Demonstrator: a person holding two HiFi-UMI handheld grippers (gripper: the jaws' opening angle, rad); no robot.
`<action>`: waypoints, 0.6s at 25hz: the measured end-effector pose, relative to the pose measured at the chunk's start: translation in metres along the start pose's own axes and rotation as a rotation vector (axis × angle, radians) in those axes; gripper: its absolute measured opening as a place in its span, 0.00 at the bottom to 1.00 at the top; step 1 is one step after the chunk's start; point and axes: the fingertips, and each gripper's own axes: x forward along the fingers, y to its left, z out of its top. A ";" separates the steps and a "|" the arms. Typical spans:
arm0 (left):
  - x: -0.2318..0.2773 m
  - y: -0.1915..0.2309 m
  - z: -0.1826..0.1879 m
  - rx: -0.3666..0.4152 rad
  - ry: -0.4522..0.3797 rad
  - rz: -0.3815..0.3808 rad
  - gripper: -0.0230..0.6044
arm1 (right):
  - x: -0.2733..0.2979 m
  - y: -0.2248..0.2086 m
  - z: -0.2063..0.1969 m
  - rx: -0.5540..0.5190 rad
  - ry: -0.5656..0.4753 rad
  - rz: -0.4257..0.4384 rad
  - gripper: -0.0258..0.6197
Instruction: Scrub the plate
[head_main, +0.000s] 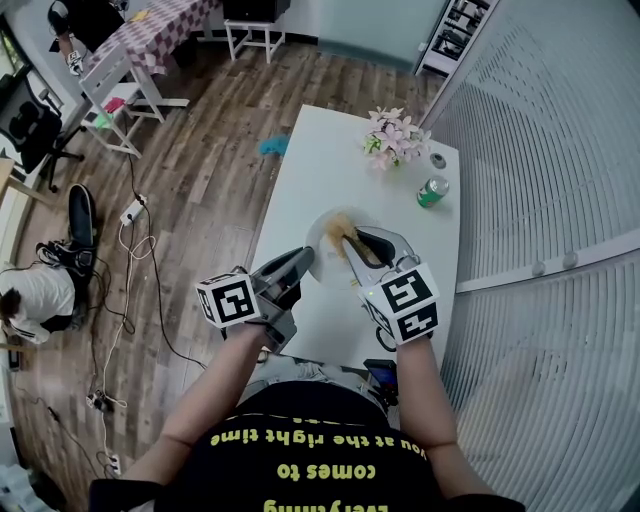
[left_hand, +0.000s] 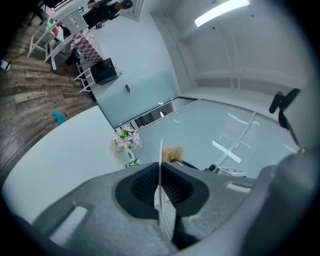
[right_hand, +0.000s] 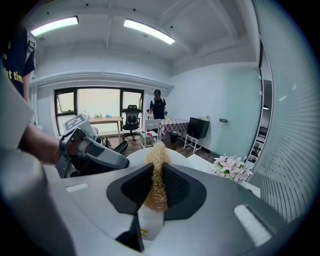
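A white plate (head_main: 330, 262) lies on the white table (head_main: 310, 160), just in front of me. My left gripper (head_main: 309, 259) is shut on the plate's near-left rim; in the left gripper view the plate (left_hand: 161, 165) runs edge-on between the pads of that gripper (left_hand: 161, 189). My right gripper (head_main: 358, 238) reaches over the plate from the right, shut on a tan fibrous scrubber (head_main: 338, 229) that rests against the plate's surface. In the right gripper view the scrubber (right_hand: 157, 175) sticks up between the pads of the right gripper (right_hand: 157, 186), with the plate (right_hand: 176, 156) behind it.
A pot of pink flowers (head_main: 394, 138), a green can (head_main: 432, 191) and a small round lid (head_main: 437, 160) stand at the table's far right. A louvred wall (head_main: 550, 150) runs along the table's right side. Wooden floor with cables (head_main: 130, 290) lies to the left.
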 end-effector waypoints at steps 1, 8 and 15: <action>0.001 0.000 0.000 -0.001 0.002 0.001 0.06 | 0.002 0.006 0.000 -0.005 0.003 0.014 0.13; 0.004 0.003 0.003 -0.001 -0.006 0.007 0.06 | 0.006 0.036 0.003 -0.026 0.003 0.076 0.13; 0.005 0.001 0.006 -0.001 -0.018 -0.003 0.06 | 0.002 0.013 -0.005 -0.022 0.010 0.016 0.13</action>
